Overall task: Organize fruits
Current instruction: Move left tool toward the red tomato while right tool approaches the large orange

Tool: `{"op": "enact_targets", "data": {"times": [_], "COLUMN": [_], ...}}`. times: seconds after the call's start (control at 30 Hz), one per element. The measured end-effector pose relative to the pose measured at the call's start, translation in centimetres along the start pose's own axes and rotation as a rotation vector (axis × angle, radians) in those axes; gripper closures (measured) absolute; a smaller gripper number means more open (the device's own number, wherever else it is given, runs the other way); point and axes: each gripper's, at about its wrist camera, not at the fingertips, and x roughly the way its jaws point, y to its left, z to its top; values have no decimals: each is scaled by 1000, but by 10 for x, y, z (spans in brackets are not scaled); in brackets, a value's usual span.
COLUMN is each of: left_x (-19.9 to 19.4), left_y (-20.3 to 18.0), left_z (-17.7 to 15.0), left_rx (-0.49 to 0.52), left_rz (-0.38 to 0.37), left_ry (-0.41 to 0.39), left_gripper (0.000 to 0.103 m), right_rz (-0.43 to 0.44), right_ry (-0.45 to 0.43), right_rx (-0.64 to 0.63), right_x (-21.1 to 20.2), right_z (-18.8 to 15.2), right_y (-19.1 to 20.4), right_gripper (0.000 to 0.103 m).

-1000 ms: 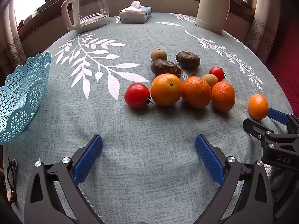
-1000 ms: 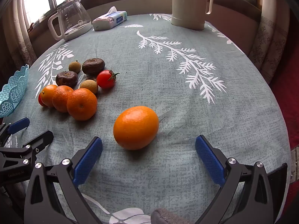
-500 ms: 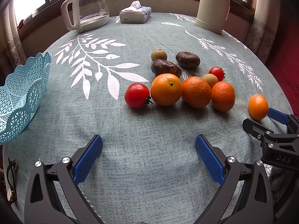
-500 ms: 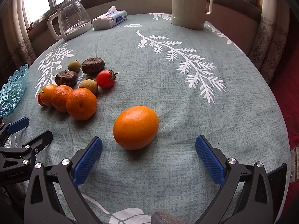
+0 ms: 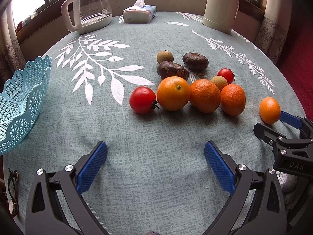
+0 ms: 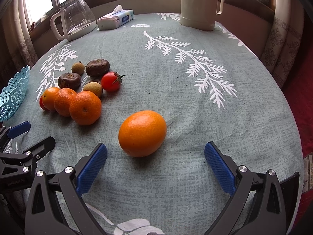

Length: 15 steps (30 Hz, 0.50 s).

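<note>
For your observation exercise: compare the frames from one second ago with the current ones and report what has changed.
Nothing visibly changed. The left gripper and right gripper remain open and empty, the lone orange lies apart from the fruit cluster, and the blue basket sits at the table's left edge.

Both grippers wide apart, holding nothing

The left gripper hovers low over the table, its blue-padded fingers spread from 8 to 4 o'clock in its own view, gap empty. The right gripper is spread just as wide, nothing between its pads. Each shows in the other's view: the right one at 3 o'clock, the left one at 9 o'clock.
</note>
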Motion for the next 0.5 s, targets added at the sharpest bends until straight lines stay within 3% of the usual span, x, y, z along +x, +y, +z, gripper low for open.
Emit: {"op": "enact_targets", "data": {"times": [0.1, 0.27, 0.37, 0.5], "left_x": [-3, -21, -33, -39], "left_y": [0, 0, -2, -2], "left_z": [-1, -8, -11, -11], "left_rx": [-5, -10, -6, -5], "left_rz": [-2, 43, 70, 77], "left_ry": [-22, -127, -199, -230], "left_gripper": [3, 3, 3, 3], "right_rz": [15, 77, 82, 83], "right_ry": [-11, -55, -108, -167], "right_rx": [8, 69, 84, 69], "right_x": [-2, -10, -20, -31], "right_z": [-1, 0, -1, 0], "right_y": [-3, -14, -15, -11], "right_gripper": [5, 5, 5, 5]}}
